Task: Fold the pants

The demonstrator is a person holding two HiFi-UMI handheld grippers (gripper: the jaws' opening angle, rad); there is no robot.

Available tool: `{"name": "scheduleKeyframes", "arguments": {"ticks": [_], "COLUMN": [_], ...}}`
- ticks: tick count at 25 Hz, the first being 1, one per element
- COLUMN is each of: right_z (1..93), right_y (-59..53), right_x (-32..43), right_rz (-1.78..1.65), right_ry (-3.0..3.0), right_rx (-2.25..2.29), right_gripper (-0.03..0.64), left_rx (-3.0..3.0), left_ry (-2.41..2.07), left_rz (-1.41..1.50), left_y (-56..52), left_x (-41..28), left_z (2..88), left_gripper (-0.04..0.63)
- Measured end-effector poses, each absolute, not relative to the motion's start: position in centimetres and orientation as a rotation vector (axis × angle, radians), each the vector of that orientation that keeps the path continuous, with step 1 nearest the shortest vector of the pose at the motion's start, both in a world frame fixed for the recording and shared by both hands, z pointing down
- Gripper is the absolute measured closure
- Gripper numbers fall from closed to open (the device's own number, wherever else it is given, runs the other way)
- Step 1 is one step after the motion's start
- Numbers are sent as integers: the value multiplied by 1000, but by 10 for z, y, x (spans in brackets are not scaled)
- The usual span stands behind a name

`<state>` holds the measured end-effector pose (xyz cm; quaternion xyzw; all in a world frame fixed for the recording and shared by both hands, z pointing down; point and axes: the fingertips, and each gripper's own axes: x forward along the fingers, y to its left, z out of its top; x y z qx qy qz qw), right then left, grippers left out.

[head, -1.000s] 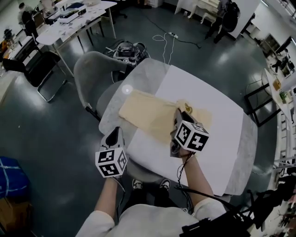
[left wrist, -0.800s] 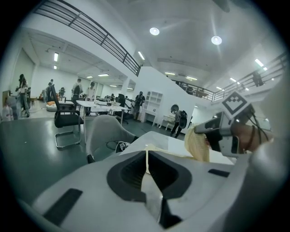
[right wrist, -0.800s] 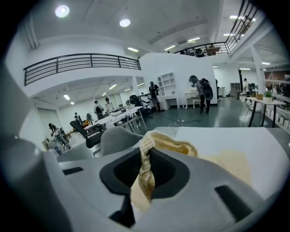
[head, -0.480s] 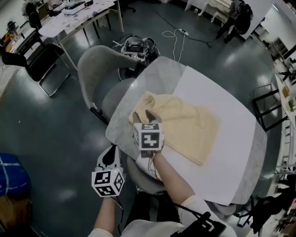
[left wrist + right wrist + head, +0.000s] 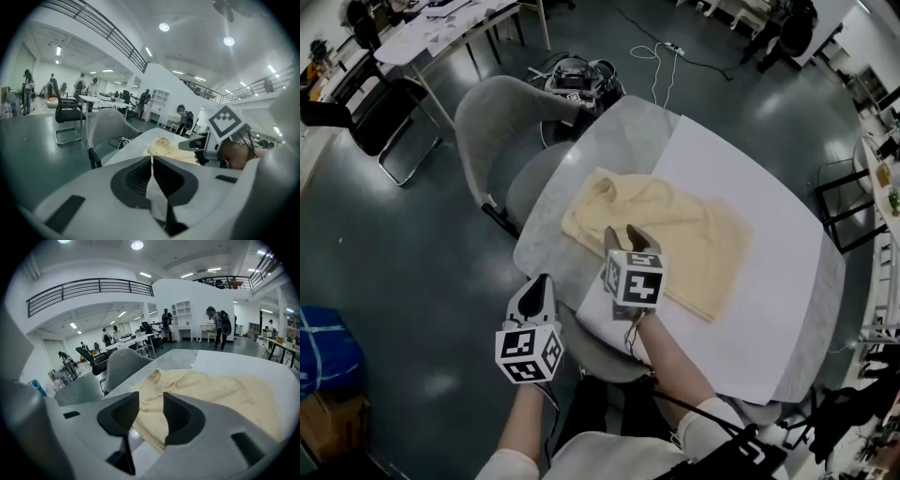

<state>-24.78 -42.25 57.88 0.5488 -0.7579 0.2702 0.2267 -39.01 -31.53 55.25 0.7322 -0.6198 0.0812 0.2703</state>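
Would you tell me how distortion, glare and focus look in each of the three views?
Head view: dim, fisheye-bent, pants sharp. Left gripper view: dark round vignette, ceiling lamps flaring, the left gripper soft up close. Right gripper view: same vignette, pants crisp, a lamp glint on the table.

We see a grey table (image 5: 614, 141) with rounded corners, most of its top covered by a white sheet (image 5: 769, 309). A bare grey strip runs along the table's 9 to 11 o'clock side, and a narrower one shows at 4 o'clock. Cream pants (image 5: 675, 234) lie rumpled near the middle. Their bunched end at 10 o'clock rests on bare grey. The flatter part lies on the sheet towards 3 o'clock.
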Motion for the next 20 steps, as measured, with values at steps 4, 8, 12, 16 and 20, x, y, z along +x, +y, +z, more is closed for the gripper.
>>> {"name": "scheduleKeyframes", "arguments": {"ticks": [4, 8, 12, 16, 20], "right_z": [565, 545, 528, 521, 516], "right_y": [-413, -395, -370, -337, -307], "right_x": [-207, -162, -117, -73, -36], "right_rz": [750, 728, 703, 703, 717], "right_ry": [-2068, -2035, -1984, -1909, -1856], "right_rx": [1594, 1683, 1778, 1849, 1909], "right_gripper": [482, 507, 550, 611, 621], "left_rx": [2003, 2044, 2076, 2097, 2131], "left_ry": [-1644, -1607, -1572, -1550, -1528], "left_rz": [218, 213, 209, 218, 220], "left_y": [-320, -319, -314, -304, -295], "left_x": [-369, -340, -313, -284, -256], "left_z": [548, 538, 527, 518, 507], "left_gripper": [578, 578, 578, 578, 578]}}
